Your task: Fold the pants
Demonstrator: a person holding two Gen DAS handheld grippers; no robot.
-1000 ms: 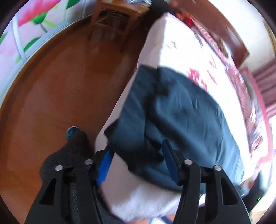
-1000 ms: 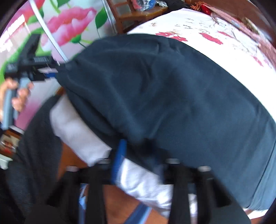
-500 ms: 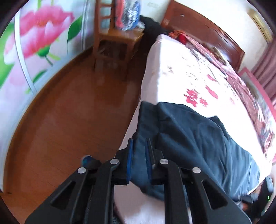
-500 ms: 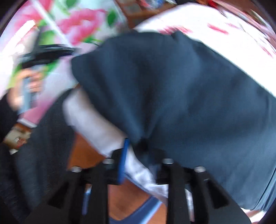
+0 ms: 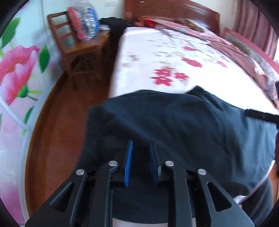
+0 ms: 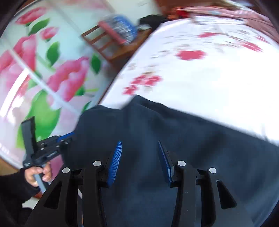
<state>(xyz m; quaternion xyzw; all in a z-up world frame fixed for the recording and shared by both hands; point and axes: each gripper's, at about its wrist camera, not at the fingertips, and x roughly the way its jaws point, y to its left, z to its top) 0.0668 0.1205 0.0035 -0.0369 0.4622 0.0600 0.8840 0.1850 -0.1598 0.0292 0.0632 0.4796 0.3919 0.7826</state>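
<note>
Dark navy pants (image 5: 183,125) lie spread across the near end of a white bed with red flowers (image 5: 165,57); they also fill the lower half of the right wrist view (image 6: 174,139). My left gripper (image 5: 140,145) is above the pants with its blue pads a narrow gap apart and dark cloth between them. My right gripper (image 6: 139,145) is over the pants with its jaws wide apart and nothing held. The left gripper, in a hand, shows at the left of the right wrist view (image 6: 57,141), at the pants' left edge.
A wooden chair (image 5: 78,45) with a bag and bottles stands by the bed's far left corner. A wooden headboard (image 5: 170,8) is at the back. A floral wall panel (image 5: 15,73) runs along the left. Brown wooden floor (image 5: 57,122) lies between the wall and the bed.
Both grippers have lifted and swung forward over the bed. The right gripper has opened and let go of the pants. The left gripper closed from wide open to a narrow gap.
</note>
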